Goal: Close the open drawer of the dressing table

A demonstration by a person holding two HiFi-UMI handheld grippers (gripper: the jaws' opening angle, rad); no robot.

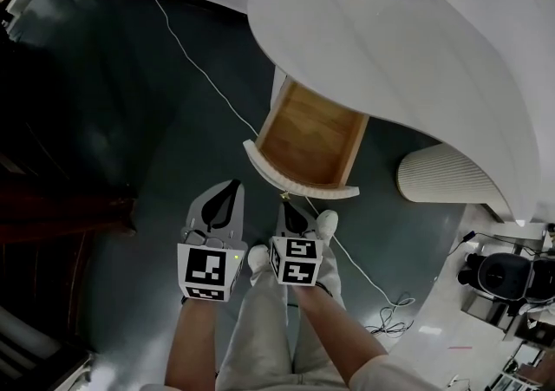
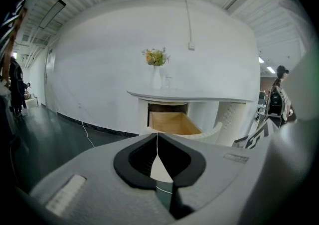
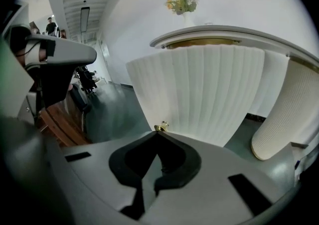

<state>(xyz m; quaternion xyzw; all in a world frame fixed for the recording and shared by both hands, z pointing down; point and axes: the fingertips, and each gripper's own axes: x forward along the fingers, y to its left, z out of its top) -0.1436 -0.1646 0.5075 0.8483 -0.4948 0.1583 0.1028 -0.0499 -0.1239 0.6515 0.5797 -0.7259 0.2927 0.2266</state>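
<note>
My right claw (image 3: 157, 134), pressed together, sits just beside the knob (image 3: 161, 126) on the open drawer (image 1: 299, 183). My left claw (image 1: 230, 188), also together, hangs at its nine o'clock.

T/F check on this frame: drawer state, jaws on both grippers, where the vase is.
1. The wood-lined drawer with a white ribbed front stands open. True.
2. The left gripper has its jaws wide apart. False: they are together, with nothing between them.
3. The right gripper, jaws together, has its tips right by the small gold knob on the drawer front. True.
4. The white vase of flowers sits inside the drawer. False: it stands on the white curved table top; the drawer looks empty.
</note>
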